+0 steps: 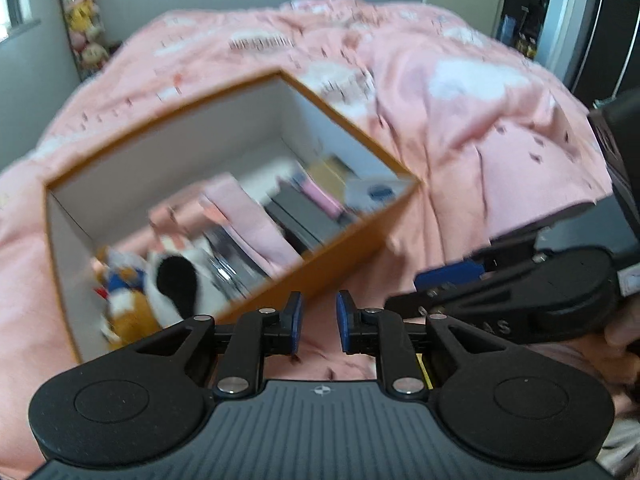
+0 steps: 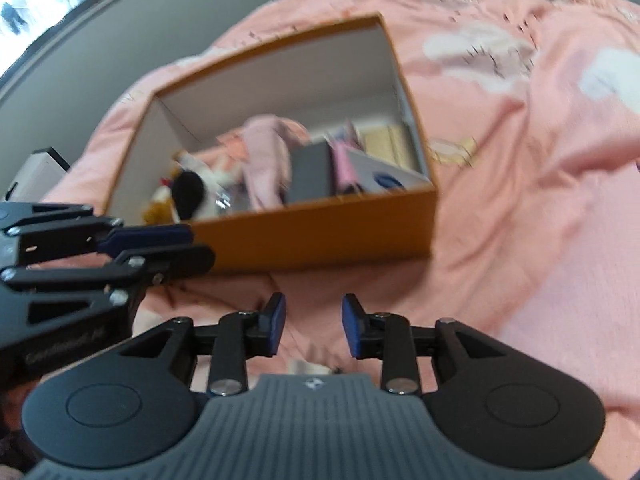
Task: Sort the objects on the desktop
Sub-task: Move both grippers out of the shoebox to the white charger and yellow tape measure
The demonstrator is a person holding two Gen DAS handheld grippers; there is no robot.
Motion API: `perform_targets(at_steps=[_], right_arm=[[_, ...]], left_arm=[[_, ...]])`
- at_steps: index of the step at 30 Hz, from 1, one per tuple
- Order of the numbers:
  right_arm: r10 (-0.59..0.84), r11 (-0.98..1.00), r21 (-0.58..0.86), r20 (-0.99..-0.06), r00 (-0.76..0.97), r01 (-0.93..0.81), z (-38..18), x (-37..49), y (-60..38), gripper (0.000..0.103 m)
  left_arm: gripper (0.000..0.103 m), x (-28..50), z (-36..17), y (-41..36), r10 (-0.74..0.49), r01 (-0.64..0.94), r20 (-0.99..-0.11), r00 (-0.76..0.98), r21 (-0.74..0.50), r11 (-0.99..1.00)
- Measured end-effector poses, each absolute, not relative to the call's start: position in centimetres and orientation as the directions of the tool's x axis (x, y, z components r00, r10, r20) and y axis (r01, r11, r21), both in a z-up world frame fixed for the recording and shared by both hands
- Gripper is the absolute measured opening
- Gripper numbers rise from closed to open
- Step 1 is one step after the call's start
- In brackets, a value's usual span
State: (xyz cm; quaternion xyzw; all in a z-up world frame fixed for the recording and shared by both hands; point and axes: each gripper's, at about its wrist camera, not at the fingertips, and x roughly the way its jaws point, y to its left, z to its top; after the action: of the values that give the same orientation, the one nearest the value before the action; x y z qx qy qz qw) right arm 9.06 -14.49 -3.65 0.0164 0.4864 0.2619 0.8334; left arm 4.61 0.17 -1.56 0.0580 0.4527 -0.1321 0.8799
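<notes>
The orange box (image 1: pixel 324 258) sat open-topped on the pink bedspread (image 1: pixel 460 128), w/ its white inner walls showing. Seen from the left wrist cam it filled the 9–12 o'clock part of the view; from the right wrist cam it lay at approx 11 o'clock. Inside, blurred: a black-and-white plush toy (image 2: pixel 196 192) at the near-left end w/ an orange-yellow toy beside it, a pink cloth (image 2: pixel 264 160) in the middle, a dark flat case (image 2: pixel 312 176) standing next to it, and a white pack w/ a blue mark (image 2: pixel 384 178) at the right end.

The left gripper (image 1: pixel 319 323) hung over bare bedspread just short of the box's near wall, blue pads apart w/ nothing between them. The right gripper (image 2: pixel 313 326) was likewise spread, wider, also empty, over the cloth on the near side of the box. Each tool showed in the other's cam: the right one at 3 o'clock, the left one at 9 o'clock. Both stood close together, side by side, not touching the box.
</notes>
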Motion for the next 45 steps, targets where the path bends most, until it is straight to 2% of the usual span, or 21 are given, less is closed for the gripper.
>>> perform_targets(at_steps=[4,9,15,16,17,27,32,45], right_arm=[[0.421,0.867,0.254,-0.834,0.357,-0.429,-5.2,9.1,-15.4,0.037],[0.411,0.860,0.250,-0.856,0.314,-0.445,-6.4,9.3,-15.6,0.041],[0.426,0.852,0.278,-0.861,0.277,-0.444,-7.5,9.3,-16.5,0.042],[0.430,0.852,0.286,-0.860,0.274,-0.439,-7.6,9.3,-16.7,0.042],[0.433,0.853,0.293,-0.859,0.272,-0.433,-7.8,9.4,-16.9,0.042],[0.457,0.862,0.355,-0.854,0.249,-0.363,-8.4,9.8,-18.0,0.041],[0.449,0.871,0.366,-0.863,0.229,-0.329,-8.9,10.1,-18.5,0.036],[0.480,0.863,0.420,-0.856,0.195,-0.282,-9.7,10.4,-19.3,0.035]], left_arm=[[0.021,4.6,-3.2,-1.0,-0.210,0.277,-0.853,0.477,-0.080,0.957],[0.024,4.6,-4.9,-1.4,-0.183,0.221,-0.888,0.421,-0.096,0.971],[0.042,4.1,-6.0,-1.4,-0.192,0.195,-0.910,0.367,-0.127,0.972],[0.050,4.0,-6.1,-1.4,-0.195,0.200,-0.913,0.357,-0.129,0.971],[0.052,3.9,-6.2,-1.5,-0.197,0.205,-0.915,0.352,-0.130,0.970],[0.054,4.8,-7.7,-1.7,-0.256,0.191,-0.918,0.302,-0.205,0.960],[0.054,6.2,-8.5,-2.6,-0.279,0.192,-0.914,0.296,-0.229,0.954],[0.054,6.9,-11.1,-3.5,-0.222,0.150,-0.941,0.257,-0.188,0.971]])
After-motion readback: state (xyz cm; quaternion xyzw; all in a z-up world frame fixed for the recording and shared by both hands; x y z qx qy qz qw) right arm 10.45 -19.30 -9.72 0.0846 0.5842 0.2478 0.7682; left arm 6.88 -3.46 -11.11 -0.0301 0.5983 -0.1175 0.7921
